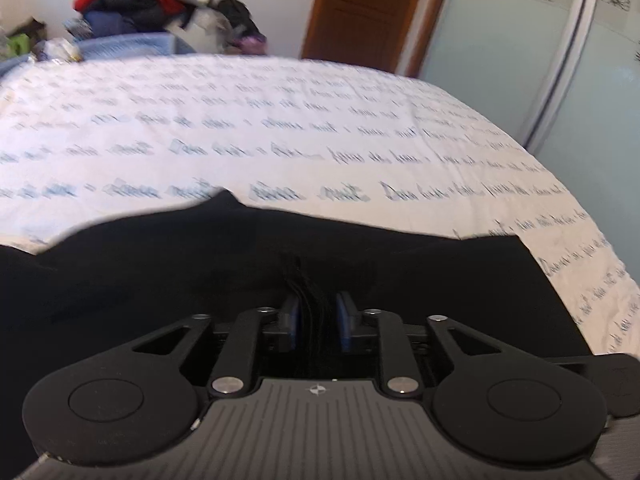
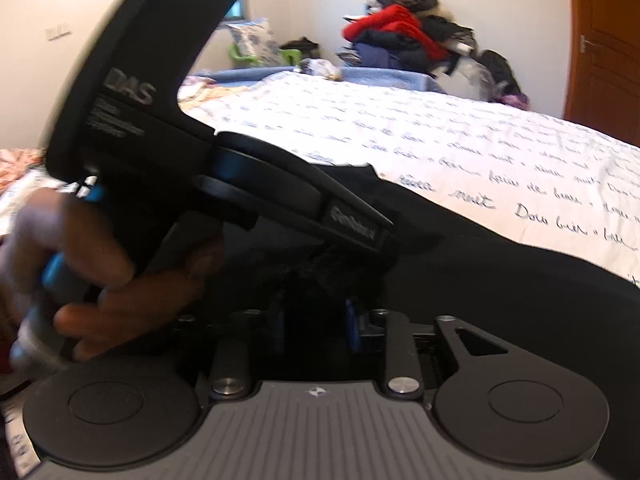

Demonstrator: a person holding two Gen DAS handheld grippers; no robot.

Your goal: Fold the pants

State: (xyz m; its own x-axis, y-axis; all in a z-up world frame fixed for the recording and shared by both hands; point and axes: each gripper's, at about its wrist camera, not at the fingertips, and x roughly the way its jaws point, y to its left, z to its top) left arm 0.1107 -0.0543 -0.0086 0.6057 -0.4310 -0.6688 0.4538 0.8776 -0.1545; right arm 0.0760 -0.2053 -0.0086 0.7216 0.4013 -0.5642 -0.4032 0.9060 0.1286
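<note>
Over at nine o'clock of my right-hand camera, my left gripper [image 2: 384, 240] comes in side-on with my hand [image 2: 80, 264] wrapped round its grip, its nose down on the black pants [image 2: 520, 304]. From its own camera, the left gripper [image 1: 316, 320] shows blue pads [image 1: 294, 322] standing a narrow way apart with a dark tuft of the pants [image 1: 160, 272] bunched between them; I cannot tell whether the pads bite or just flank it. The pants lie flat across the near edge of the bed, at six o'clock in both views, on a white sheet [image 1: 280, 120] printed with cursive script. Moving right, my right gripper [image 2: 316, 320] sits just beside the left one, jaws narrowly parted too, and the cloth in there is too dark to say if it is gripped. This fabric looks soft, matte, limp and light, I judge; it will sag and drag, so I would pinch at a seam or folded edge where layers stack. At twelve o'clock, a heap of clothes [image 2: 404, 36], red on top.
</note>
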